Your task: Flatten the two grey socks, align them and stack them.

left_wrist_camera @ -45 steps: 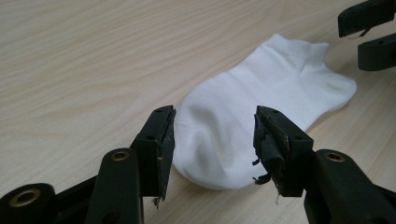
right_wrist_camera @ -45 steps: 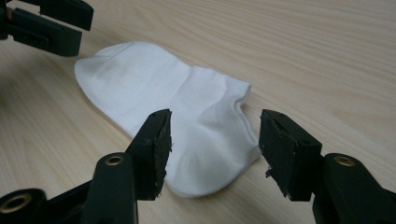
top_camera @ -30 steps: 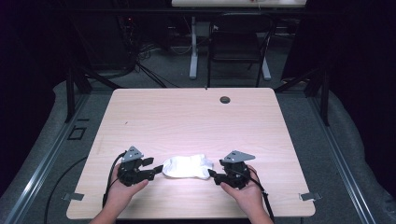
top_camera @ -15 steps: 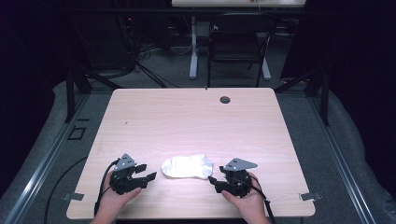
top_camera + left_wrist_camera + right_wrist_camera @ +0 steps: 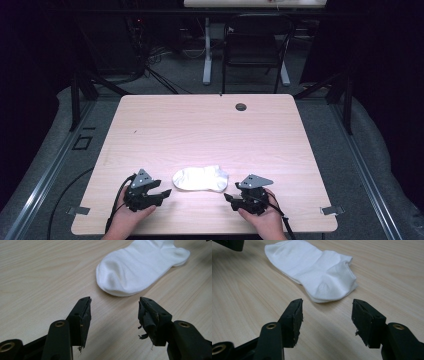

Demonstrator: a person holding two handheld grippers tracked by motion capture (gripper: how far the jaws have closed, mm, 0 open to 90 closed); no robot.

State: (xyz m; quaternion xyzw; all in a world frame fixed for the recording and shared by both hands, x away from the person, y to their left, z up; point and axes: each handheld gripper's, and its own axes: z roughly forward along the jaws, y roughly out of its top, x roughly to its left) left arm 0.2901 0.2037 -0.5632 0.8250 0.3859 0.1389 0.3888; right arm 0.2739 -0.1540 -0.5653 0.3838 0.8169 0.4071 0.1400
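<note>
Left gripper (image 5: 165, 192), high view: hand-held at the table's (image 5: 210, 130) near edge, jaws apart, aimed at white sock (image 5: 200, 178); right gripper (image 5: 229, 197) mirrors it, jaws apart. Left gripper view: gripper (image 5: 114, 307) empty; sock (image 5: 140, 266) flat, just ahead. Right gripper view: gripper (image 5: 327, 308) spread, sock (image 5: 317, 271) near, folded double.

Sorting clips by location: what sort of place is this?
Probably a lab or recording studio: black curtains around a light wooden table, loose floor cables, and a black chair behind.
</note>
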